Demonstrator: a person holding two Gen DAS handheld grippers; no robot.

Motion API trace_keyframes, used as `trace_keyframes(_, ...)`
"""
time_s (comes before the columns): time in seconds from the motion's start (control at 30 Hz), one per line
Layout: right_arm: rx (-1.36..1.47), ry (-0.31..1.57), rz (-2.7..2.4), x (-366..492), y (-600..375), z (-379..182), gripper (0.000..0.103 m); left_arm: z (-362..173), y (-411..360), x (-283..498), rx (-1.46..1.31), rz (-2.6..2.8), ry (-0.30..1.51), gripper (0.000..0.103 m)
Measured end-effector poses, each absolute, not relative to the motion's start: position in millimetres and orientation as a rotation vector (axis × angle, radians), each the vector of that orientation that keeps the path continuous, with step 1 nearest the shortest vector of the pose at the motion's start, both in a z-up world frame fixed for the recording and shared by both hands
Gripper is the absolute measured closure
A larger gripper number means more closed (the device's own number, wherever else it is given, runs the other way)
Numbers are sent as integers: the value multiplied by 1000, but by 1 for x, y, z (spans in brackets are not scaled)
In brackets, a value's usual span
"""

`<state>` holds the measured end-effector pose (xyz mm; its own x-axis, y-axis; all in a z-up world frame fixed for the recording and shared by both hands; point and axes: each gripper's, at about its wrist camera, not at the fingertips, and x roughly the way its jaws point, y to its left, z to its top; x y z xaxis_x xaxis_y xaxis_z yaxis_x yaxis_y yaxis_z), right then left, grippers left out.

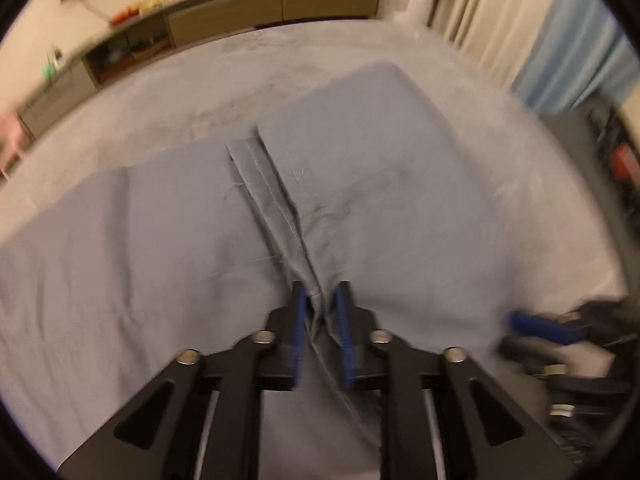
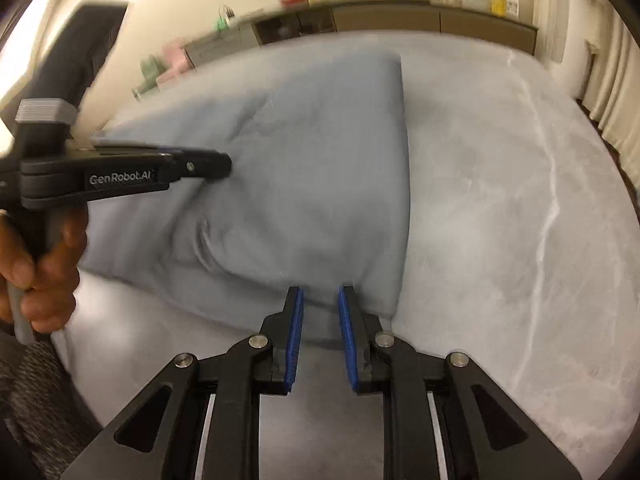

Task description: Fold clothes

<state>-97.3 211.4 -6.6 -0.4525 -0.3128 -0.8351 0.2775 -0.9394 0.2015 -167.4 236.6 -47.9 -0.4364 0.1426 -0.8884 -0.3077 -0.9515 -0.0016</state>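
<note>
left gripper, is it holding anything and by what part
The left gripper pinches the grey garment at a stitched seam edge bunched between its blue pads.
</note>
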Motion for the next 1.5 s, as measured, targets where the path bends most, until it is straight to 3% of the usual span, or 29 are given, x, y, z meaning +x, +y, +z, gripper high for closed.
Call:
trace_keyframes(0.1,1331,-110,-2436,-93,214,6,84,-46,232,-166,-1438,2474,167,75)
trace_keyframes(0.27,1111,-216,-2530,-99,218,32,84,-41,204,-165,-1430,2457,-108,70)
trace_keyframes(0.43,1389,-116,-2500,-144,200,-7,86,-22,146,-126,-1394,2430,-316,70)
trace_keyframes(0.5,1310,-151,-2519,-148,199,9,85,-12,114,-108,-1368,2459,-370,59)
trace_keyframes(0.57,1257,-121,-2565,-161,193,19,82,-7,72,-91,-1355,2540,-425,52)
trace_keyframes(0.67,1356,-93,-2586,-192,185,7,73,-7,-4,-68,-1400,2704,-568,51)
trace_keyframes(0.73,1442,-95,-2599,-210,181,-4,72,-7,-67,-45,-1409,2814,-761,49)
trace_keyframes(0.8,1509,-73,-2600,-215,169,1,72,-10,-128,-13,-1365,2934,-978,41)
trace_keyframes(0.9,1441,14,-2619,-208,156,14,65,-20,-212,32,-1287,3092,-1299,34)
trace_keyframes(1.03,1413,111,-2643,-192,132,19,64,-49,-301,75,-1237,3162,-1650,33)
trace_keyframes(1.23,1215,191,-2608,-132,54,91,58,-114,-380,101,-989,2780,-2241,33)
trace_keyframes(1.33,1109,269,-2444,-107,-38,108,52,-128,-385,94,-937,2699,-2289,31)
trace_keyframes(1.5,970,338,-2134,-69,-199,124,51,-128,-391,81,-961,2732,-2210,27)
